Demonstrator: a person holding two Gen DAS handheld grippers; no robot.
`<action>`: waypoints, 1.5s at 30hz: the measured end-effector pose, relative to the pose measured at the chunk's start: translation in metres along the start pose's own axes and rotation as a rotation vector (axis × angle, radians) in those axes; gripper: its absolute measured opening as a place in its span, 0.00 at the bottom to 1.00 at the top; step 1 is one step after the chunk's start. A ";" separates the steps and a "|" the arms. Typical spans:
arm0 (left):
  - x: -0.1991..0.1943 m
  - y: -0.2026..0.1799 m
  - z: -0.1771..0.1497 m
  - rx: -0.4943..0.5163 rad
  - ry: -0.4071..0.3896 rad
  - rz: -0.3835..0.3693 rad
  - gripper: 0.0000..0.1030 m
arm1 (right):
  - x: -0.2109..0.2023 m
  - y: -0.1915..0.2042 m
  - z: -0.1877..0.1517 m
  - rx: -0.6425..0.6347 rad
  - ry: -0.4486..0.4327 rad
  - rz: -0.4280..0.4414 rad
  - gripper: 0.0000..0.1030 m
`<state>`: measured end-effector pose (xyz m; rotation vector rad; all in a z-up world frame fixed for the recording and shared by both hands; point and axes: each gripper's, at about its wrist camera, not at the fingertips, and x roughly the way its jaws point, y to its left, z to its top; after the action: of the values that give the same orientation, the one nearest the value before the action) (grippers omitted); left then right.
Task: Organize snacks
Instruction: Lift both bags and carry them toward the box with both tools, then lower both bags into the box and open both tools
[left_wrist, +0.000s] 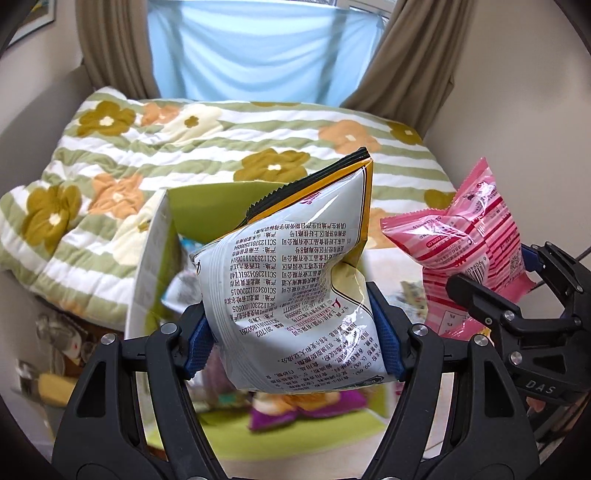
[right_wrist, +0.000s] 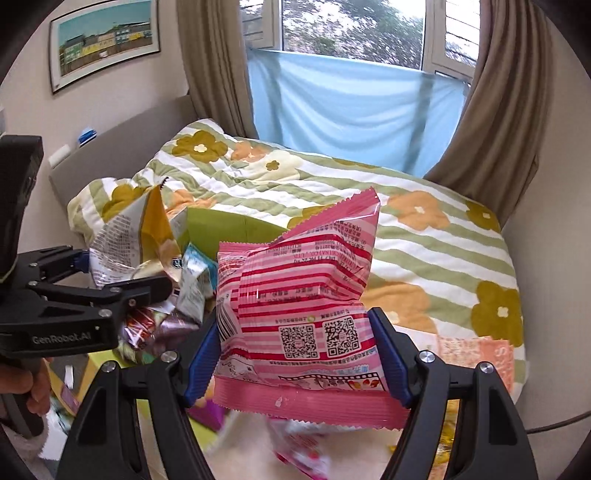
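Left wrist view: left gripper (left_wrist: 295, 332) jaws are clamping a white chip bag (left_wrist: 288, 273), right gripper (right_wrist: 295, 360) jaws a pink packet (right_wrist: 299, 295), both hovering over the green box (left_wrist: 207, 206), probably for dropping in.

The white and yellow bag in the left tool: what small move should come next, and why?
Probably lower the white and yellow bag a little toward the open green box and release it there. The left tool pinches it above that box, where other snacks already lie.
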<state>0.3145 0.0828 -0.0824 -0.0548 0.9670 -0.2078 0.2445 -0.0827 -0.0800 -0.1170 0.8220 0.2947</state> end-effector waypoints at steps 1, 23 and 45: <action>0.007 0.008 0.006 0.012 0.014 -0.009 0.68 | 0.006 0.005 0.004 0.014 0.008 -0.009 0.69; 0.082 0.083 0.018 -0.051 0.103 -0.052 1.00 | 0.093 0.018 0.030 0.171 0.156 -0.033 0.69; 0.035 0.120 -0.031 -0.149 0.076 0.033 1.00 | 0.082 0.051 0.010 0.241 0.135 0.162 0.96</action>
<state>0.3270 0.1950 -0.1451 -0.1682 1.0575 -0.1074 0.2888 -0.0146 -0.1329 0.1573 0.9967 0.3403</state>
